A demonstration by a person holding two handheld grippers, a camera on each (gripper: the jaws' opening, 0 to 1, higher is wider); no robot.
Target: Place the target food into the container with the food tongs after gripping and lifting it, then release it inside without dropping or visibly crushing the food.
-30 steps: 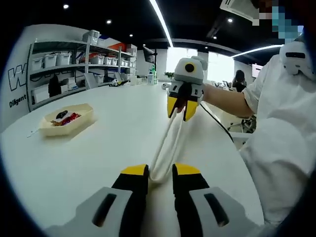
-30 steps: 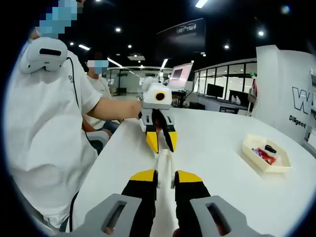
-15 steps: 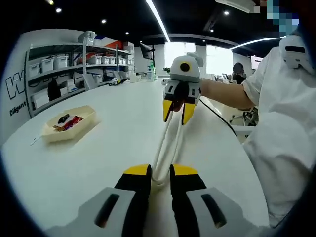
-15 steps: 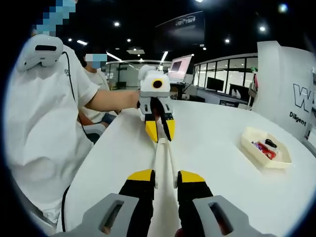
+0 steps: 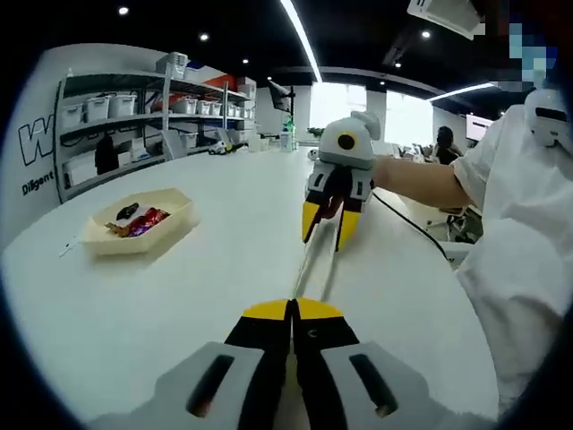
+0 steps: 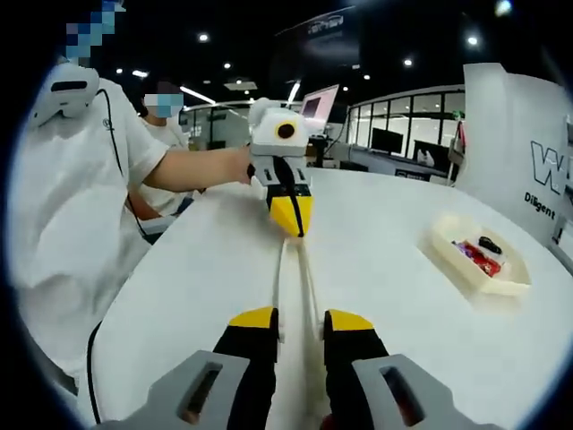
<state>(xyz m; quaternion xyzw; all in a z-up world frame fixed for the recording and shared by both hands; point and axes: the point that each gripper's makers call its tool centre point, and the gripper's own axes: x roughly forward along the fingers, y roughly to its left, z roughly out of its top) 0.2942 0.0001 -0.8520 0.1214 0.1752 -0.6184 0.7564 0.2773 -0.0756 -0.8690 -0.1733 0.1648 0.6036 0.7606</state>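
Meanwhile the left gripper (image 5: pixel 292 315) pinches the white tongs' (image 5: pixel 315 260) joined end narrow, right gripper (image 6: pixel 299 322) straddling both arms.

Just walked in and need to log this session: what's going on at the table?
A person holds the white food tongs between two handheld tongs. The left tongs are shut on the hinge end; the right tongs grip the tongs' two arms near the tips, keeping them slightly apart. The container, holding some wrapped food, sits untouched off to the side on the white table.
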